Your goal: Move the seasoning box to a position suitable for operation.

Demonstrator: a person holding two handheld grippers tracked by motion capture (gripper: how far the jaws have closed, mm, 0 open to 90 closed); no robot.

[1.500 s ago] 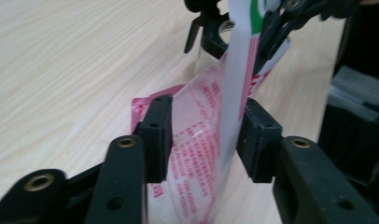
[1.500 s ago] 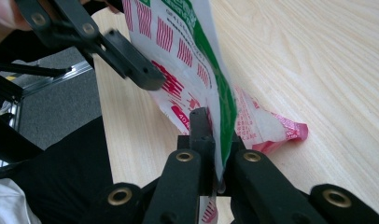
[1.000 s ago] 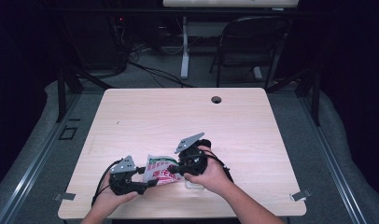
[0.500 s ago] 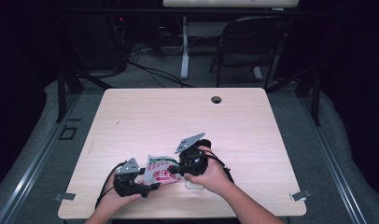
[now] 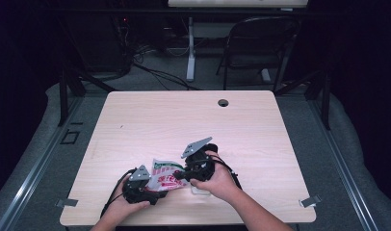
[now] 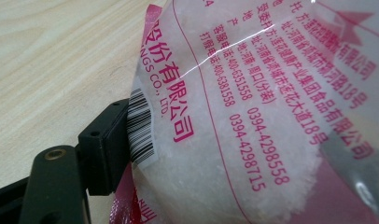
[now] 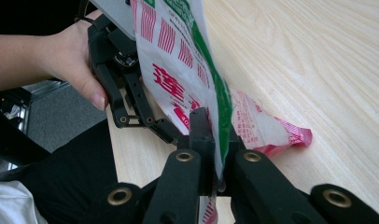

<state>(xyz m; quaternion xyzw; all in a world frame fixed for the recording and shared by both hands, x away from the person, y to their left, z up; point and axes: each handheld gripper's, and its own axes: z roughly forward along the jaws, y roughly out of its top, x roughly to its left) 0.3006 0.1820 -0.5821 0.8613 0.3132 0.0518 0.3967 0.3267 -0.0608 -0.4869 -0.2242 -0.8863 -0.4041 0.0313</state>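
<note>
At the near edge of the wooden table (image 5: 150, 120), a printed plastic bag of white granules (image 5: 164, 176) hangs between 2 grippers. The right gripper (image 7: 219, 140), on the bag's right, has its jaws clamped together on the thin film at the bag's edge, probably to keep it up off the table. The left gripper (image 5: 157, 190), on the bag's left, has its jaws standing wide around the full, bulky part; they have just been opening, likely to take in that bulk.
</note>
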